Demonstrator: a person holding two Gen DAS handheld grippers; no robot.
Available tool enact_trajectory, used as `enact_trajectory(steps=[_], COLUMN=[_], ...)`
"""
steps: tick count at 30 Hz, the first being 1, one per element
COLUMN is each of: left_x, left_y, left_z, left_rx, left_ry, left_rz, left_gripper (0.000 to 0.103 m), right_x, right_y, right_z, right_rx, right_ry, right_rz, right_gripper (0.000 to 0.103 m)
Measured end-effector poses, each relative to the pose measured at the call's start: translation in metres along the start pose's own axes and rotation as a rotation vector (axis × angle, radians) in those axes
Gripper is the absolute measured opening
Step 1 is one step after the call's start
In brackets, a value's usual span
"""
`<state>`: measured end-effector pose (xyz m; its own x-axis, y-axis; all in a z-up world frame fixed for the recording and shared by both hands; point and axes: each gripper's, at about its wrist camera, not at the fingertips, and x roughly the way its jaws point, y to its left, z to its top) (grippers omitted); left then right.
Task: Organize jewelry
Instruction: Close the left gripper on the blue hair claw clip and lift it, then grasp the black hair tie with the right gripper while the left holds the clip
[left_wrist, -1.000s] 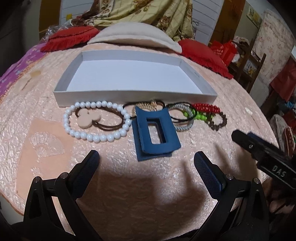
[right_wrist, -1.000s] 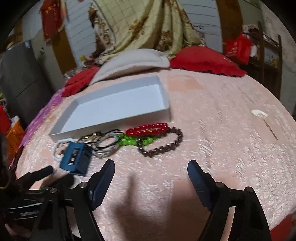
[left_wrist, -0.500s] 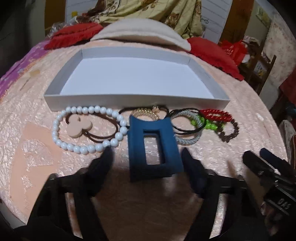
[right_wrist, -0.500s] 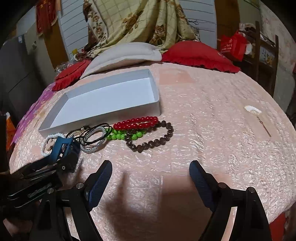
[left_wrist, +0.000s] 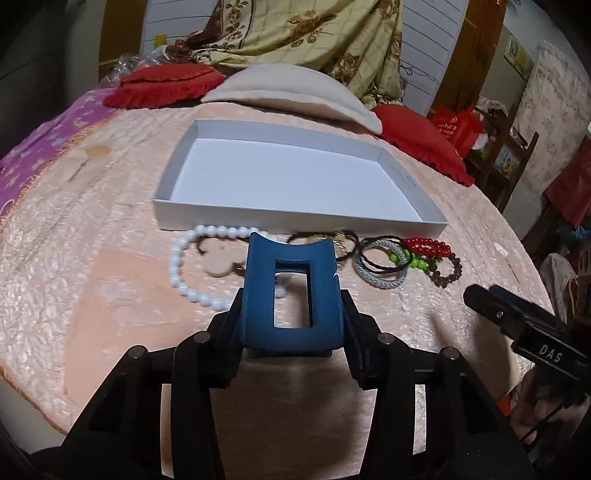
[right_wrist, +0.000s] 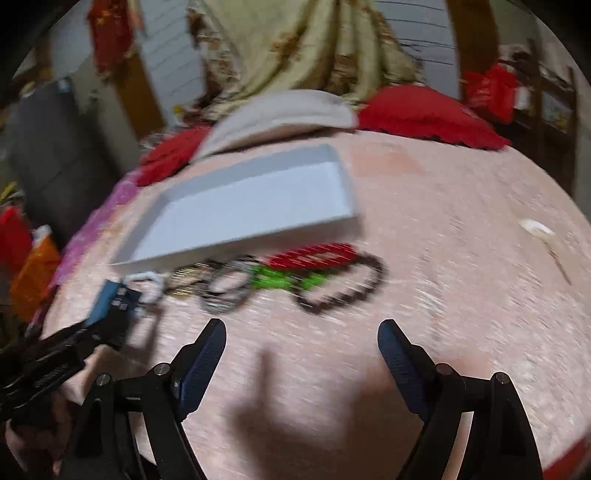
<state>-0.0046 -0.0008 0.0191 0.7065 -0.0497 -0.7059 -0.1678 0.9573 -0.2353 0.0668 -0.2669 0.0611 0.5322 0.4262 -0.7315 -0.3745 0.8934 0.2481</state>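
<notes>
My left gripper (left_wrist: 291, 325): jaws closing, pinching the blue hair claw (left_wrist: 291, 295), raised above the bedspread (left_wrist: 92, 295). My right gripper (right_wrist: 301, 347): fingers spread, nothing between. Beyond: white bead bracelet (left_wrist: 184, 266), grey band (left_wrist: 380, 273), red, green and brown beads beside the white tray (left_wrist: 295, 218).

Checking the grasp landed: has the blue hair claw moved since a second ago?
Yes. The blue hair claw lay flat on the bedspread before the white tray; now it is clamped in the closing left hand-held gripper, tilted up over the white bead bracelet.
</notes>
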Motion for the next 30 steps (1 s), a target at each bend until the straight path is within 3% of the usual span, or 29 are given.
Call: enact_trajectory(steps=[4,8,16,19,20,23,30], left_x=[-0.003,-0.005,-0.002,-0.002,-0.002,-0.001,0.001], left_y=[0.008,0.009,0.009,0.009,0.009,0.009,0.012], left_z=[0.001,0.003,0.003,0.004,0.004,0.004,0.002], left_rx=[-0.024,-0.033,-0.029,-0.034,-0.033,-0.03,-0.03], left_ry=[-0.003,-0.009,0.016,0.015,0.015,0.017,0.018], left_rz=[0.005,-0.007,-0.001,-0.004,-0.005,-0.004,0.012], left_gripper=[0.045,0.045,0.045,0.045,0.045,0.045,0.045], right_x=[0.016,0.037,0.069,0.081,0.08,0.078,0.067], right_y=[0.026,0.035,0.028,0.03,0.03,0.031,0.032], right_z=[0.009,0.019,0.029,0.026,0.025,0.025,0.024], right_rx=[-0.094,-0.094,-0.021,-0.027,-0.024,-0.045,-0.072], right_ry=[0.008,0.007,0.06,0.105,0.099,0.076,0.04], right_rz=[0.107,0.12,0.076,0.059,0.063,0.062,0.06], right_gripper=[0.048,0.036,0.034,0.027,0.02,0.011,0.009])
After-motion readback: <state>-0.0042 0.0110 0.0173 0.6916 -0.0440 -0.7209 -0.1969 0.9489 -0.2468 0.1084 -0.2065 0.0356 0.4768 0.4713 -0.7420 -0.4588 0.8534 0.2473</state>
